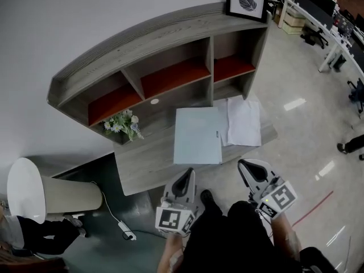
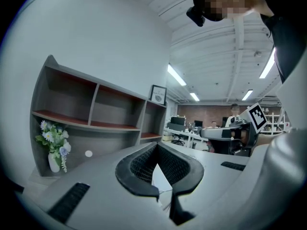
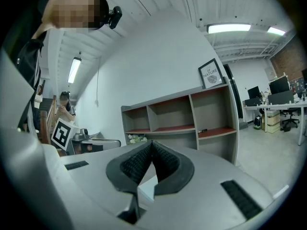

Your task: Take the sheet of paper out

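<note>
Both grippers are shut, jaws tip to tip with nothing between: left gripper point(image 1: 186, 174) at 6 o'clock of the pale blue folder point(image 1: 197, 135), right gripper point(image 1: 244, 165) at 6 o'clock of the sheet of paper point(image 1: 244, 121), both near the counter's point(image 1: 142, 165) front edge. Paper lies flat on the counter at the folder's 3 o'clock, against its right edge. Flower vase point(image 1: 122, 124) is at the folder's 9 o'clock, under the shelf unit point(image 1: 142, 56).
</note>
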The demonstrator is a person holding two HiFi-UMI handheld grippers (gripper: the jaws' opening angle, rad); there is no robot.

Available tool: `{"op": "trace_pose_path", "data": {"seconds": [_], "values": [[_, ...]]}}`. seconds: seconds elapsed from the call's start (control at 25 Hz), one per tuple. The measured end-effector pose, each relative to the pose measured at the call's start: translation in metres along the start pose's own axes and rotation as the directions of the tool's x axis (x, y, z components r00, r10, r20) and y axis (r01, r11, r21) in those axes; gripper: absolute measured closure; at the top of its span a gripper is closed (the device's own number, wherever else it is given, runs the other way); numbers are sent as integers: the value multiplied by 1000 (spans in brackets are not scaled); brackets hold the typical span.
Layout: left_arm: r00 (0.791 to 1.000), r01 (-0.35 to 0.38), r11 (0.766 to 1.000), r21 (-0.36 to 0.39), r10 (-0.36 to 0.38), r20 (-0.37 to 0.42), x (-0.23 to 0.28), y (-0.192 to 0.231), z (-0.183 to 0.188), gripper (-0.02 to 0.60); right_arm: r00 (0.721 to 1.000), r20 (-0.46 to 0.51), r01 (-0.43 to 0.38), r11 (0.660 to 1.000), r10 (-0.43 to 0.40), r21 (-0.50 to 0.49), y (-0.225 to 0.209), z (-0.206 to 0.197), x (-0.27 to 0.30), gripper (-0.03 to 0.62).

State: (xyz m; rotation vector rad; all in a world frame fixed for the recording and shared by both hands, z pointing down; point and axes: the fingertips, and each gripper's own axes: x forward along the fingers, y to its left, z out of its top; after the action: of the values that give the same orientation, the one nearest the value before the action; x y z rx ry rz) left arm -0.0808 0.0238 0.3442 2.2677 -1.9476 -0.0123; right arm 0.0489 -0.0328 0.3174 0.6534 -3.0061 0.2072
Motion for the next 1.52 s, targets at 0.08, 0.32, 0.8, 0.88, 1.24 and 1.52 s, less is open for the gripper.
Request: {"op": "trace_pose_path", "data": {"seconds": [0.08, 0.32, 0.8, 0.88, 1.24, 1.52], "values": [[1000, 28, 1000, 13, -28, -3, 5, 7, -2, 569, 1000, 2, 16, 1000, -16, 2, -1, 0, 7, 580], [998, 62, 998, -9, -62, -18, 19, 24, -3, 569, 998, -8, 57, 998, -57, 5, -5, 1, 21, 580], [990, 110, 994, 15, -108, -96, 56, 35, -39, 569, 993, -46, 115, 993, -113, 31, -22, -14, 32, 580], [988, 113, 993, 26, -110, -113, 63, 36, -46, 569, 991, -57, 122, 992, -120, 34, -26, -19, 33, 580], [971, 149, 987, 52, -137, -197, 80, 25, -88, 568, 985, -113, 137, 989, -130, 56, -34, -43, 29, 580], [956, 189, 980, 58, -170, -239, 97, 10, -123, 530, 980, -145, 146, 986, -133, 80, -41, -66, 29, 580]]}}
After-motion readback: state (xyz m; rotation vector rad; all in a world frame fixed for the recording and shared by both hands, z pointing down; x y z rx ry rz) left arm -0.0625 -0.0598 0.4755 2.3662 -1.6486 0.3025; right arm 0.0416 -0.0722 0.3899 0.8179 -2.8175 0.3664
